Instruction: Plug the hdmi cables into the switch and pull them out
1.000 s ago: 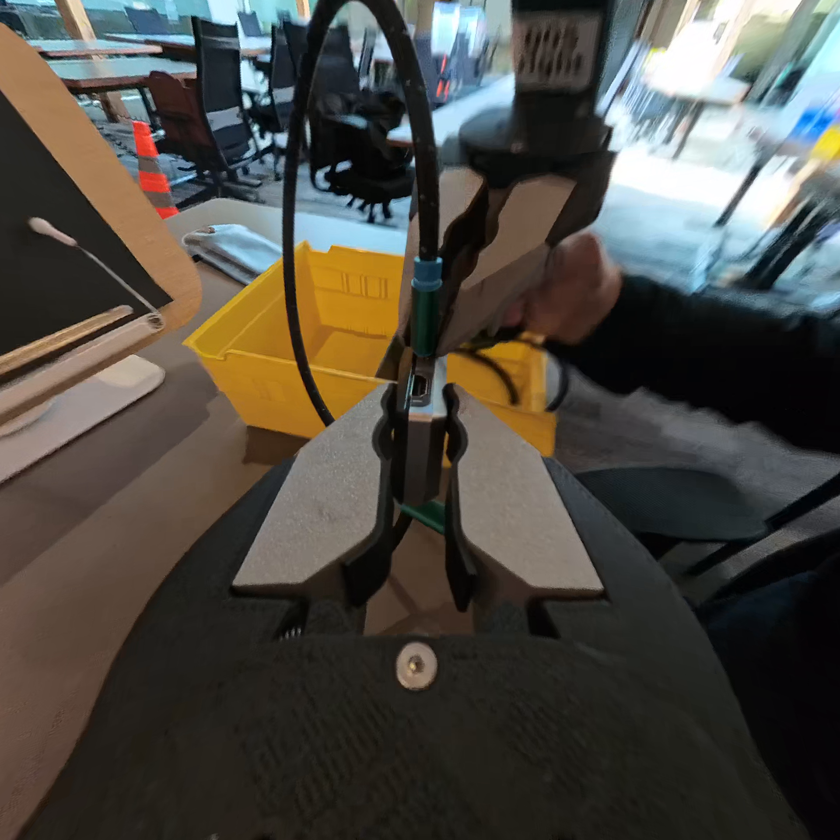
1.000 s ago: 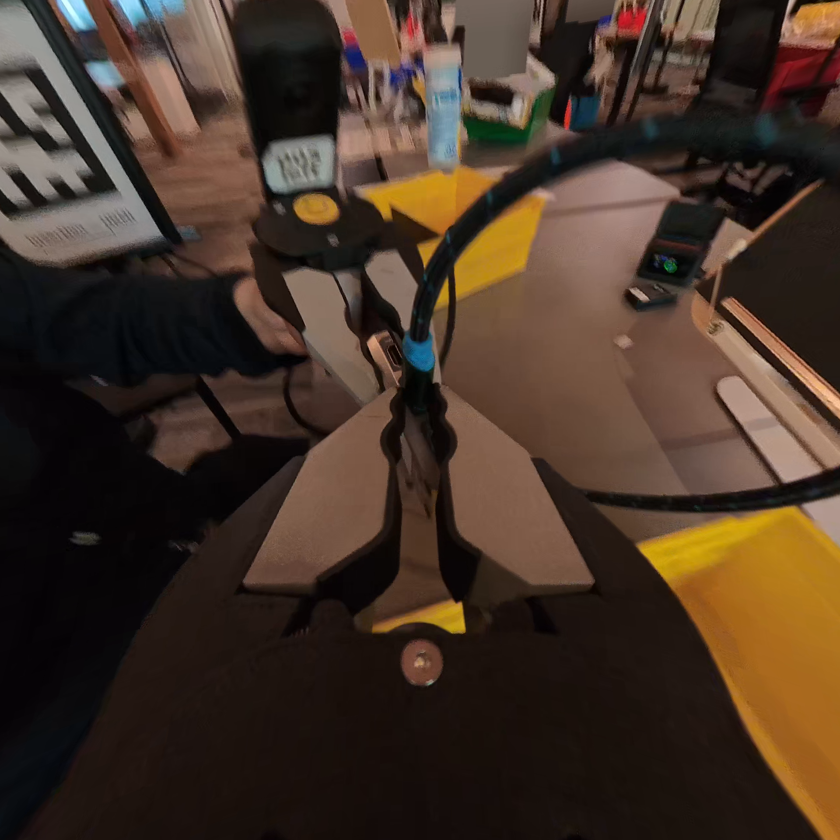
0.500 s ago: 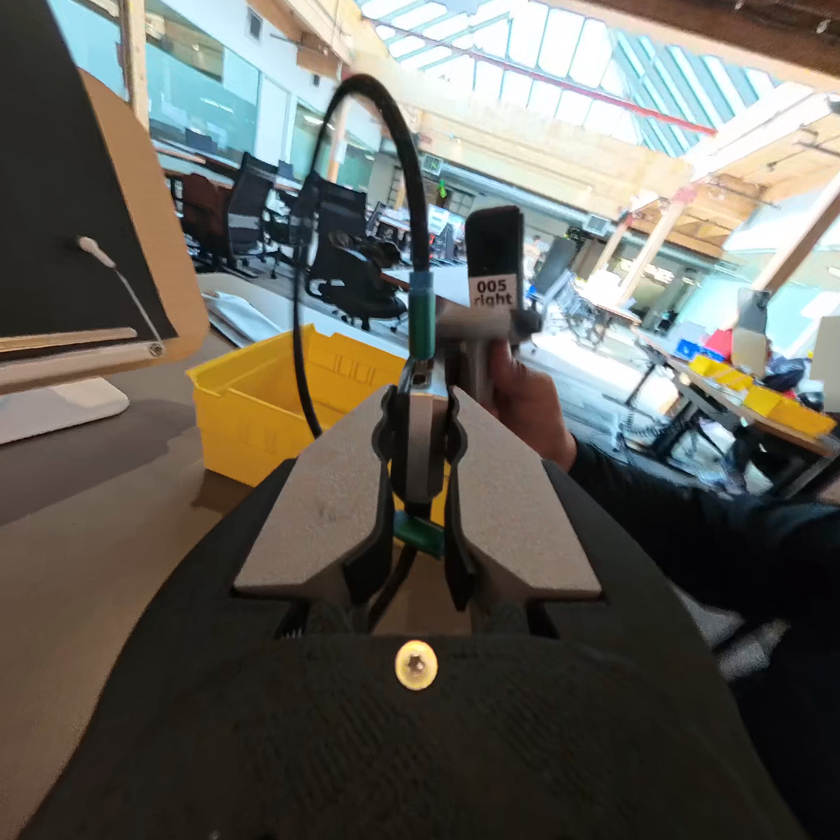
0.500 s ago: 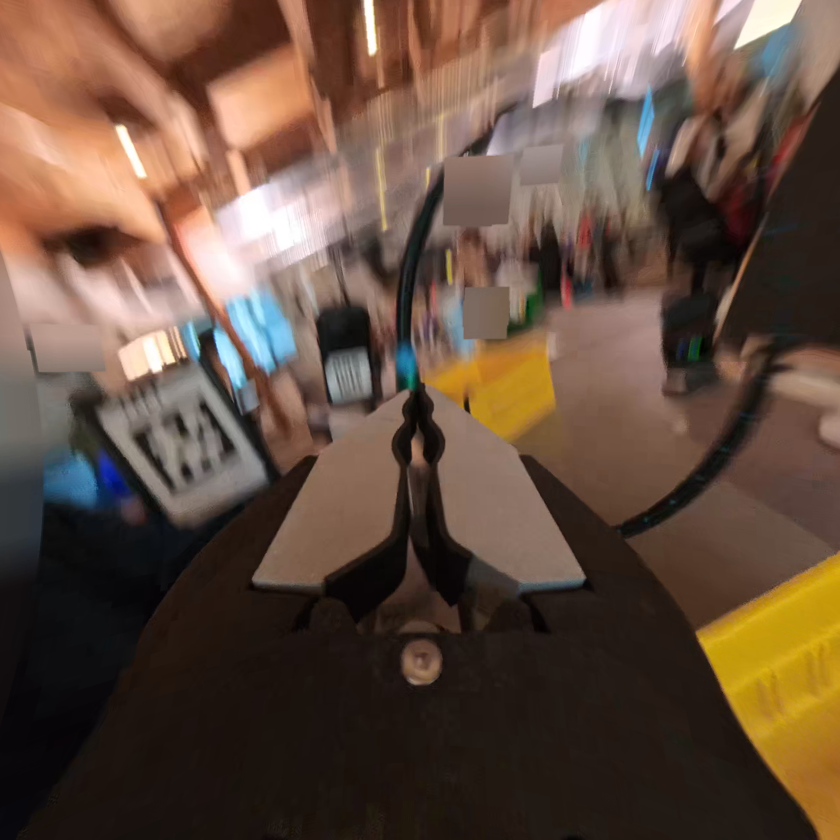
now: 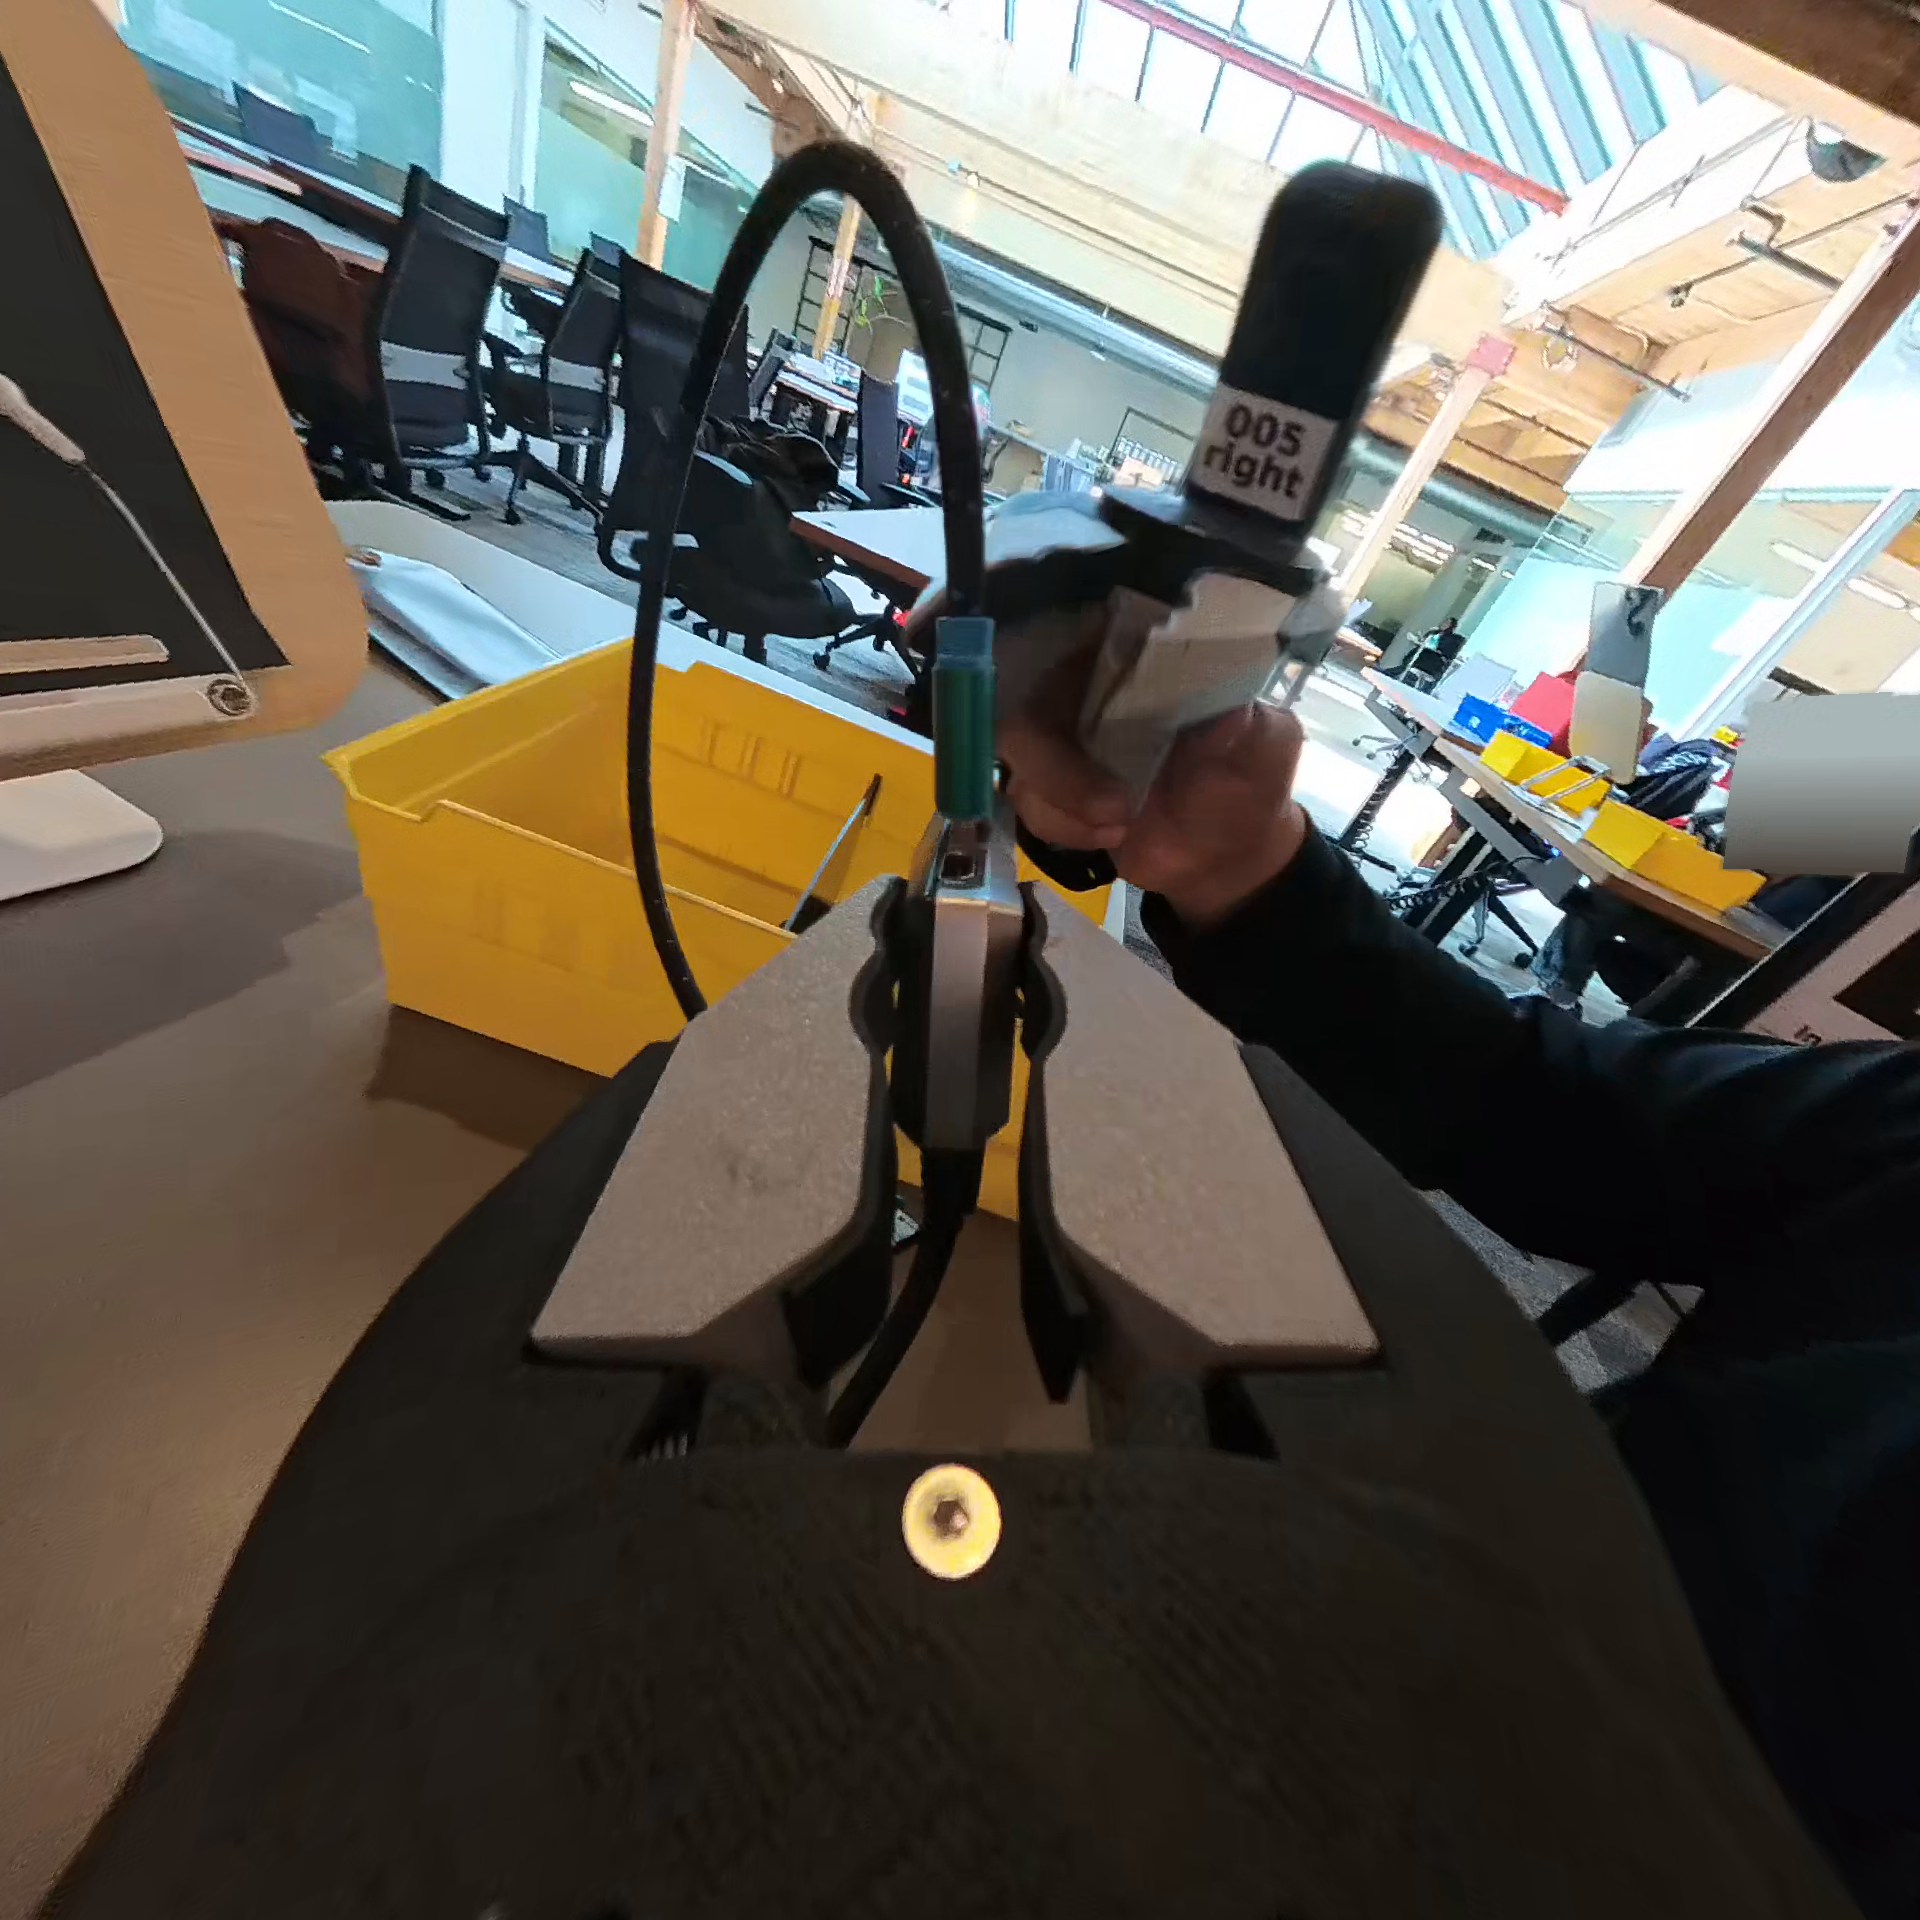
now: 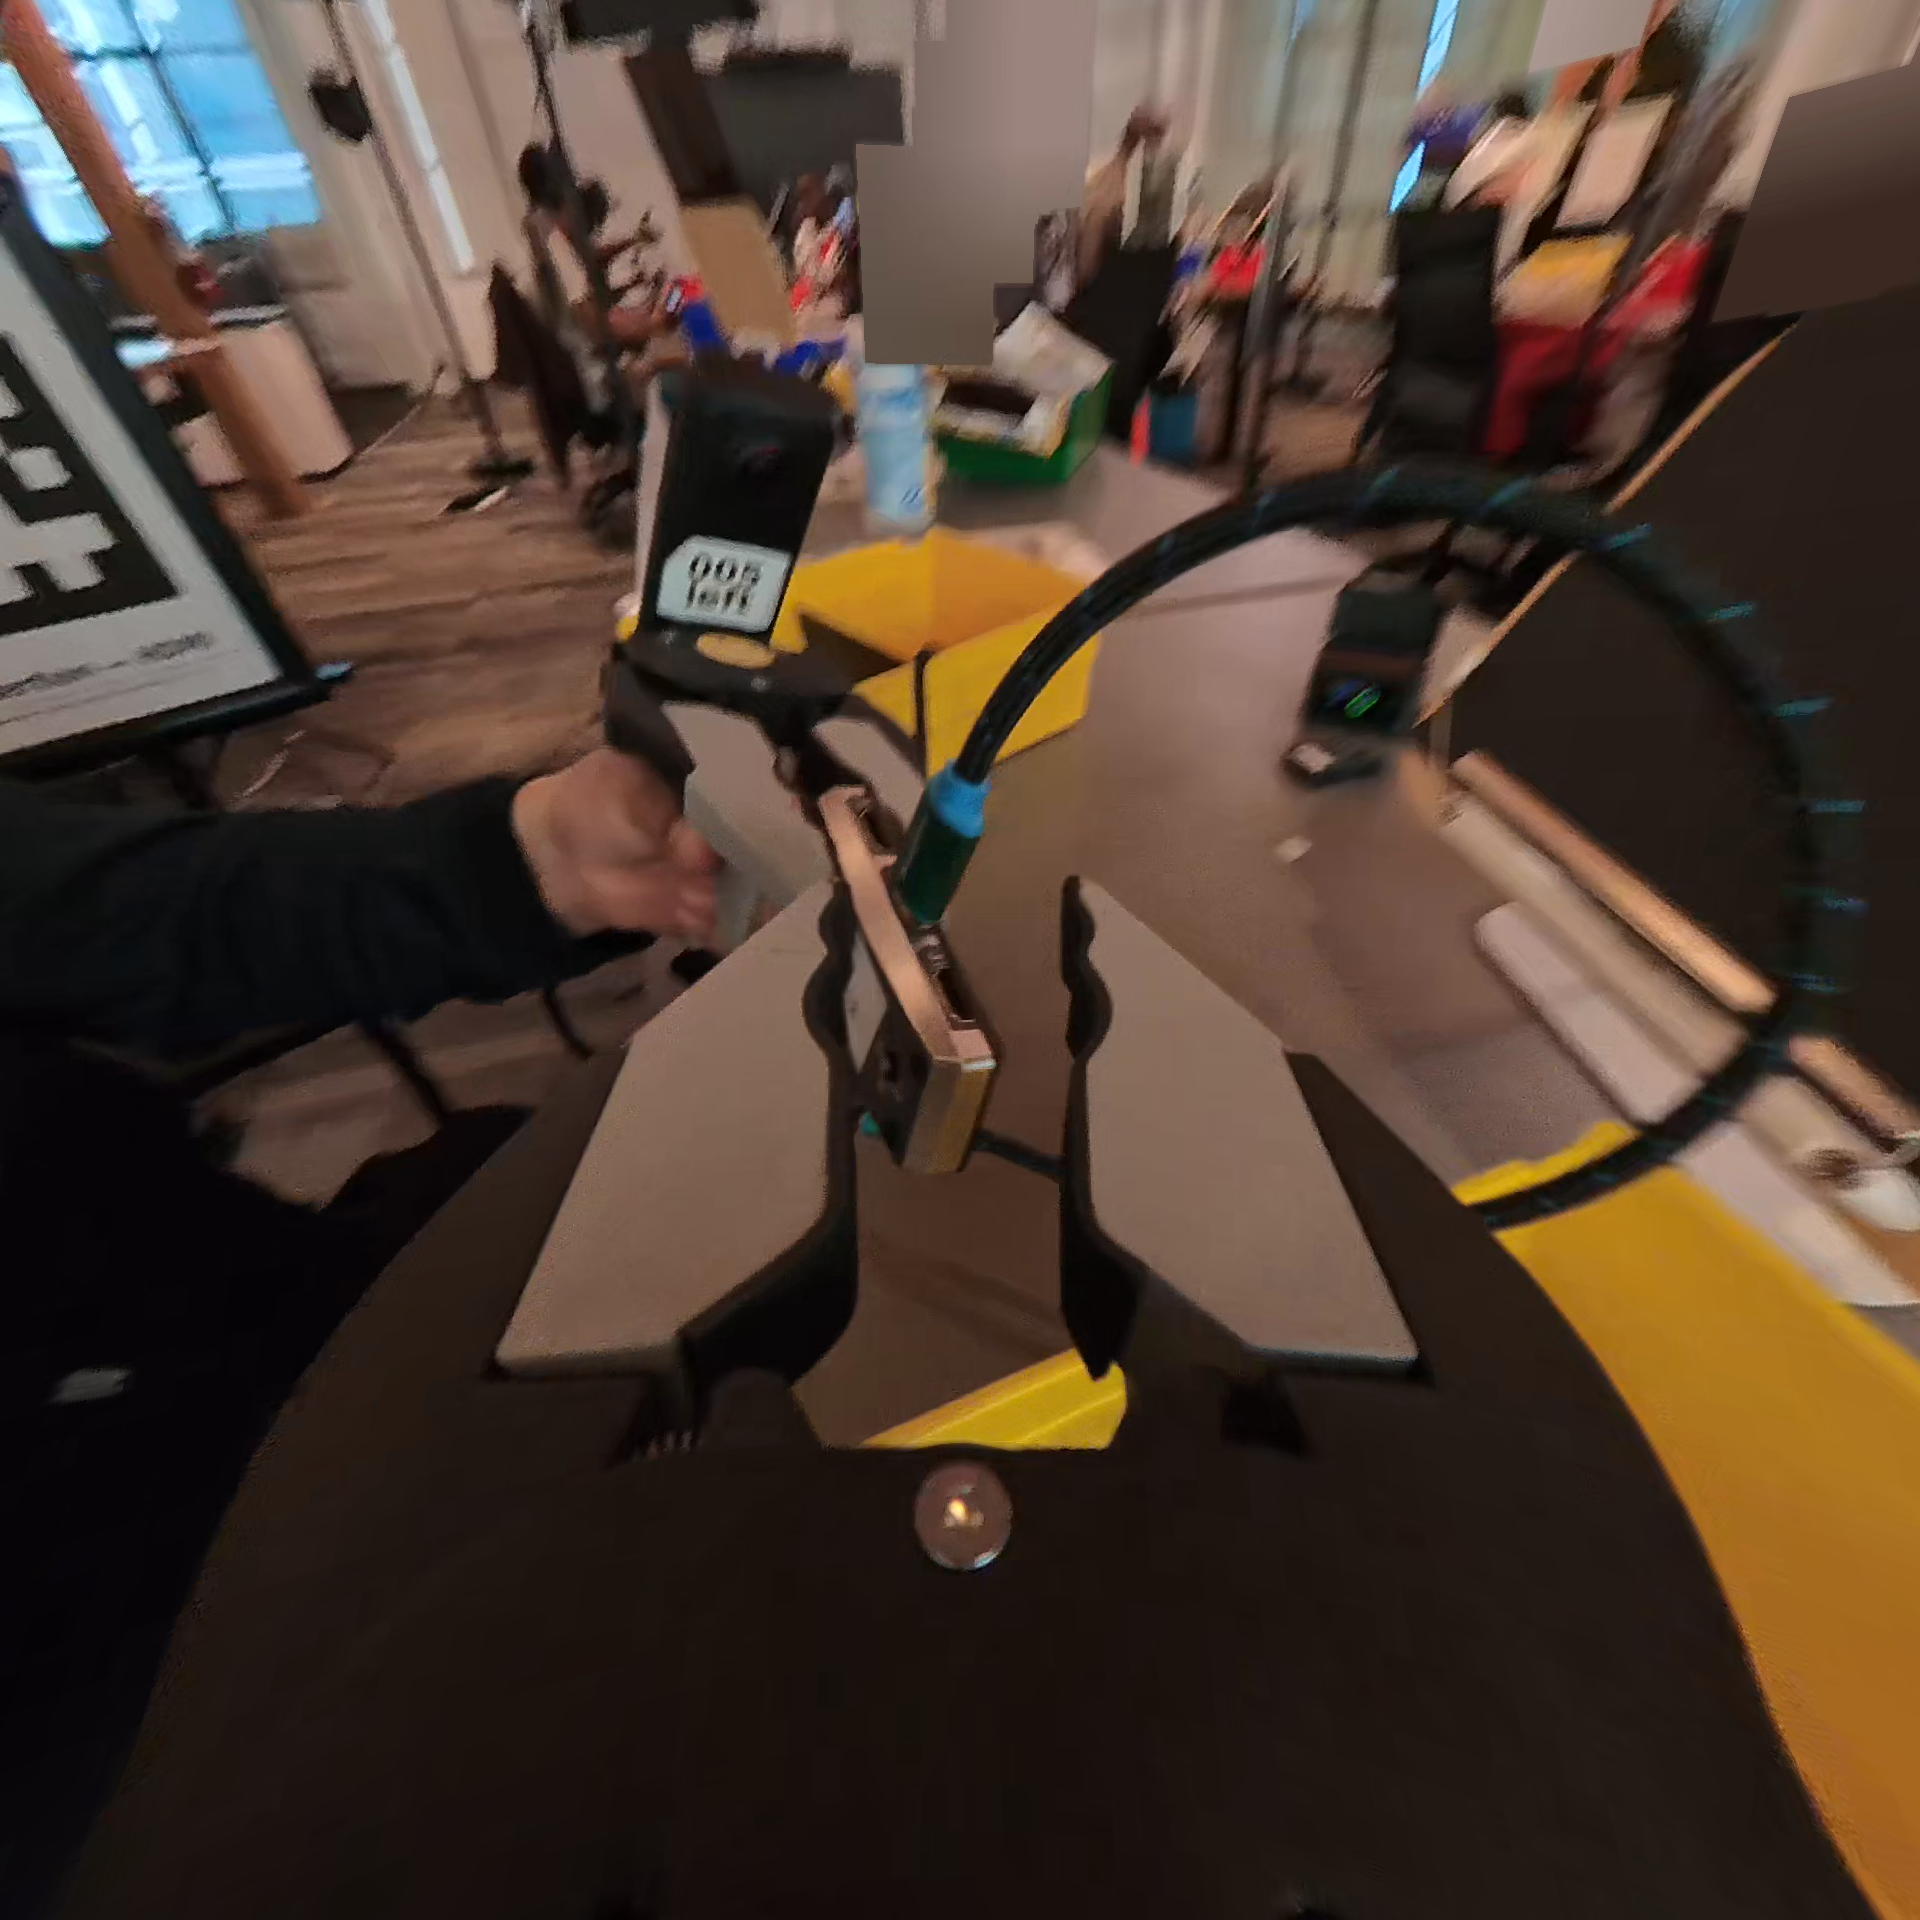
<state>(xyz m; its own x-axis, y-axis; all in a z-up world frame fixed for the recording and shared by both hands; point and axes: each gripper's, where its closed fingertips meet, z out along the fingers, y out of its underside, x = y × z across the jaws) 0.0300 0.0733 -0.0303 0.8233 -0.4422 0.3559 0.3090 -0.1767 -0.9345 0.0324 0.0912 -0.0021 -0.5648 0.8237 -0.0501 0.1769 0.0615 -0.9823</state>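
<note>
I am pinching the switch in my left tongs while my right tongs are gaping wide around it, so the springy cable, its green plug in the switch, is threatening to twist it loose.

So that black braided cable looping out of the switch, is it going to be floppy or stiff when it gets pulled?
Probably fairly stiff: the cable holds a tall round loop above the switch without sagging. It may spring back once freed. The green plug looks rigid, so it should come out straight while the left tongs clamp the switch.
</note>
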